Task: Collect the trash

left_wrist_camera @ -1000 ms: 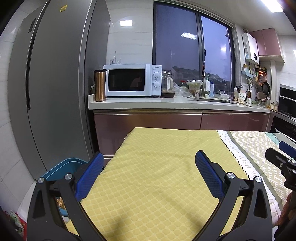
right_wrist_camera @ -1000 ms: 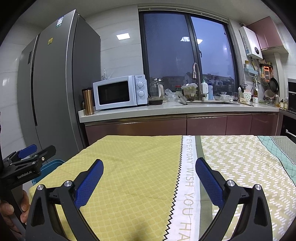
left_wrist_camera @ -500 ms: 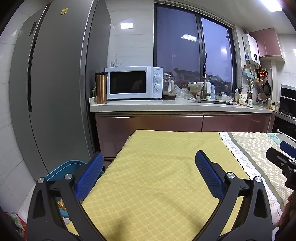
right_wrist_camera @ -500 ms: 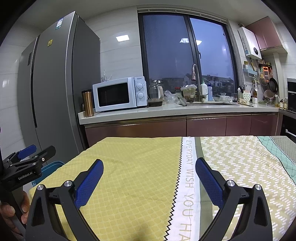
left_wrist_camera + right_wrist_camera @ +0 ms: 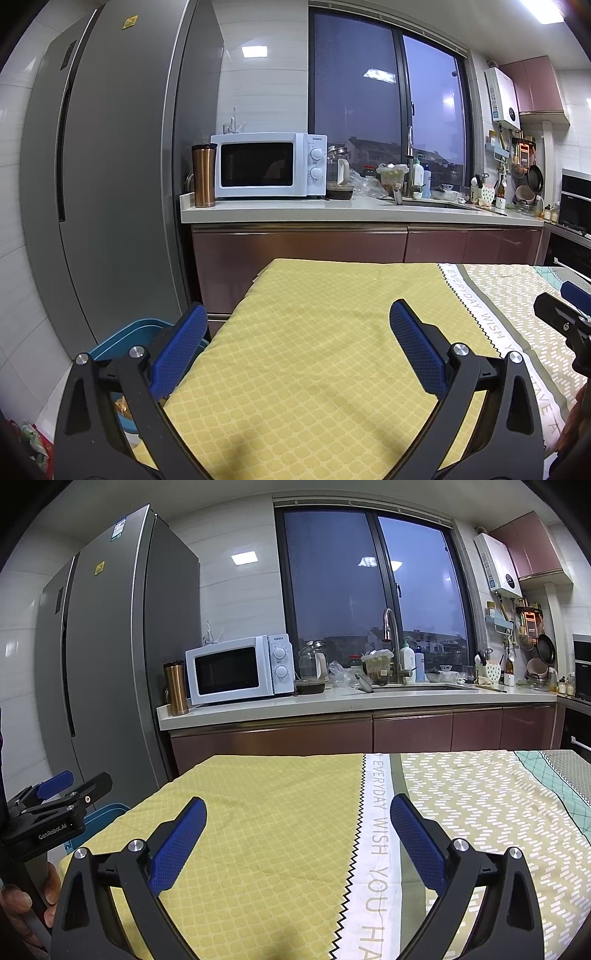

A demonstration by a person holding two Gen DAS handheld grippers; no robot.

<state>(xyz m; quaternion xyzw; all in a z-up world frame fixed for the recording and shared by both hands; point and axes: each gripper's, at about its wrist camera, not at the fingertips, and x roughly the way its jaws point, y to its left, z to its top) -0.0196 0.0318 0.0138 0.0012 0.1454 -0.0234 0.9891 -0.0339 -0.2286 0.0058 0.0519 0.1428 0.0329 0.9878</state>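
My left gripper [image 5: 295, 325] is open and empty above the yellow part of the tablecloth [image 5: 314, 369]. My right gripper [image 5: 297, 821] is open and empty above the same cloth [image 5: 266, 830], near its white lettered stripe. A blue bin [image 5: 125, 341] stands on the floor left of the table, with some wrappers inside; it also shows in the right wrist view [image 5: 107, 812]. Each gripper shows at the edge of the other's view, the left gripper [image 5: 55, 805] and the right gripper [image 5: 565, 314]. No loose trash shows on the cloth.
A grey fridge [image 5: 110, 184] stands at the left. Behind the table runs a counter [image 5: 332, 212] with a copper tumbler [image 5: 204, 175], a white microwave [image 5: 266, 166], a sink and kitchenware. Some packaging lies on the floor at the lower left [image 5: 33, 439].
Both views have shifted only slightly; the left camera has tilted a little so the counter sits lower in view. Both grippers stay open and empty.
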